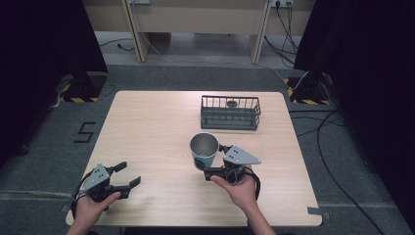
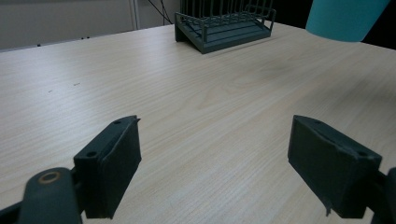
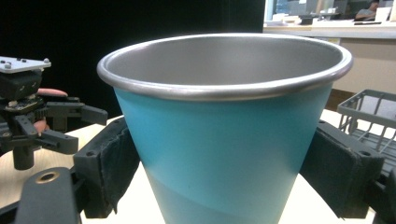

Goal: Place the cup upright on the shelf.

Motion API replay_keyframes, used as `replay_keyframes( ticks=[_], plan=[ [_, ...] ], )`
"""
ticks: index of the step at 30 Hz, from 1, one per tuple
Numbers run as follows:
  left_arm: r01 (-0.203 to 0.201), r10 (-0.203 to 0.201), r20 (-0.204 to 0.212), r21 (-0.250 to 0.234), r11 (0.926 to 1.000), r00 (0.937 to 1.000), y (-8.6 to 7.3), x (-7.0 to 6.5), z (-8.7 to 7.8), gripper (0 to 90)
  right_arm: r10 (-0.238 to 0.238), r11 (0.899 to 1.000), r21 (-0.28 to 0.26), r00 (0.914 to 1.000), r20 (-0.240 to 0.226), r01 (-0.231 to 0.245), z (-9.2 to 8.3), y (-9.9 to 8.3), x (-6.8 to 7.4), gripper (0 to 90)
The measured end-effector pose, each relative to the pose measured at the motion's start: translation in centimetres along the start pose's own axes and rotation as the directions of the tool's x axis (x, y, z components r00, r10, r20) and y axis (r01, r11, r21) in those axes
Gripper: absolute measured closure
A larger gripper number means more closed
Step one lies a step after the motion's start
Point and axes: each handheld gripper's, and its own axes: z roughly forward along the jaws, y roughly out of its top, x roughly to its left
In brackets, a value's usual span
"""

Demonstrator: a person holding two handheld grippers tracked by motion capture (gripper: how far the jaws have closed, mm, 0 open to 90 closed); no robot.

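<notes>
High view: on the pale worktop (image 1: pixel 156 127), a dark wire basket (image 1: pixel 230 112) sits at the far side, a small item inside it hard to identify. The right gripper (image 1: pixel 209 164) clasps a teal metal-lined cup (image 1: pixel 203 149) near centre; the left gripper (image 1: pixel 128 175), near left, gapes empty.

I see a pale wood-grain rectangular surface (image 1: pixel 151 132) standing on grey carpeted floor (image 1: pixel 342 161). A dark grey wire basket (image 1: pixel 230 112) sits directly on it toward the far right side, with a small round dark object (image 1: pixel 231 104) inside. The wood around it lies bare.
</notes>
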Motion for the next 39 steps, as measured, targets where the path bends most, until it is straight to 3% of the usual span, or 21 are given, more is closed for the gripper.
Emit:
replay_keyframes(
  ticks=[39],
  plan=[
    [0.008,-0.008,-0.003,-0.004,1.0,1.0,0.0,0.0,-0.1,16.6,0.011,0.998,-0.067,0.9926,0.121,-0.003,-0.7,2.5,-3.4,17.5]
  ],
)
